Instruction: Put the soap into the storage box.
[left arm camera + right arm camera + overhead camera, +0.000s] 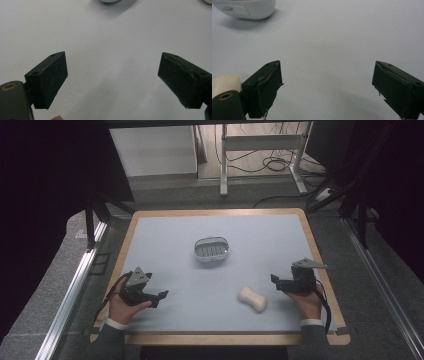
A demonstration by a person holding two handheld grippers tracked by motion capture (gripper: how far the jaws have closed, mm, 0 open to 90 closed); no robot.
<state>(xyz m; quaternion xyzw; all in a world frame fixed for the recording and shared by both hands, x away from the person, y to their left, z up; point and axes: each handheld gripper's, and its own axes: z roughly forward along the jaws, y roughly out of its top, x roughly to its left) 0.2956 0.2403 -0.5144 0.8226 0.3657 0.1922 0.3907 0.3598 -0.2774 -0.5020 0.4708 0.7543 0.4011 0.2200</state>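
Both pairs of fingers stand spread wide with nothing between them: the left gripper (159, 296) rests low at the near left of the table (165, 227), the right gripper (276, 281) at the near right, each held in one hand. Seen along the left gripper view, its black pads (48, 80) are flat, blocky and matt, faintly scuffed; those in the right gripper view (263, 88) show a frayed, peeling edge. A smooth pale blue-grey mat covers the table, framed by a light wooden rim. One oval soap dish (211, 248), glossy white with a slotted grey insert, sits near the middle. One cream bar of soap (252, 299), rounded and pinched at the waist like a bone, lies nearer, just left of the right gripper and well apart from the dish
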